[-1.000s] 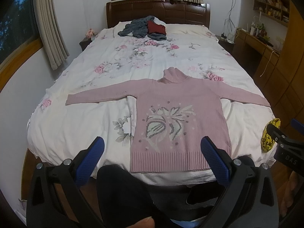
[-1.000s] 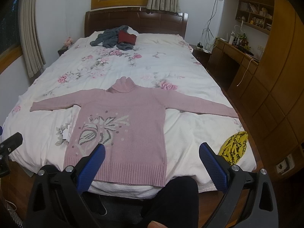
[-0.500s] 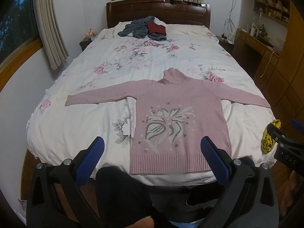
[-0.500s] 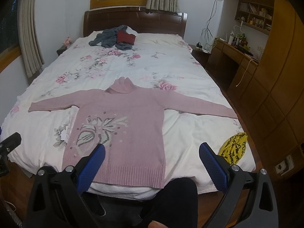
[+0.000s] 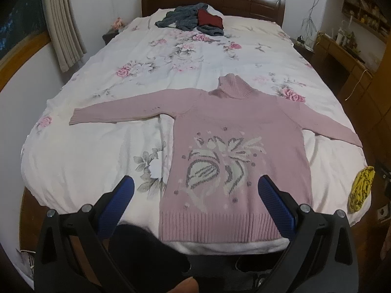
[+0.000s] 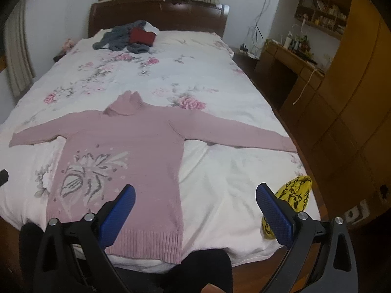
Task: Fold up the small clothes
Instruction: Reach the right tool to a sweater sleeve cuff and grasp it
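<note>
Jaws on both my left gripper and right gripper stand spread and empty, hovering short of the pink sweater. It lies flat, sleeves outstretched, near the bed's foot, so no fold is made yet. Far off by the headboard sits what looks like a heap of grey and red clothes, probably waiting too.

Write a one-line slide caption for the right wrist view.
Open right gripper poised over a pink knitted turtleneck sweater spread flat, sleeves out, on a floral white bedspread.
</note>
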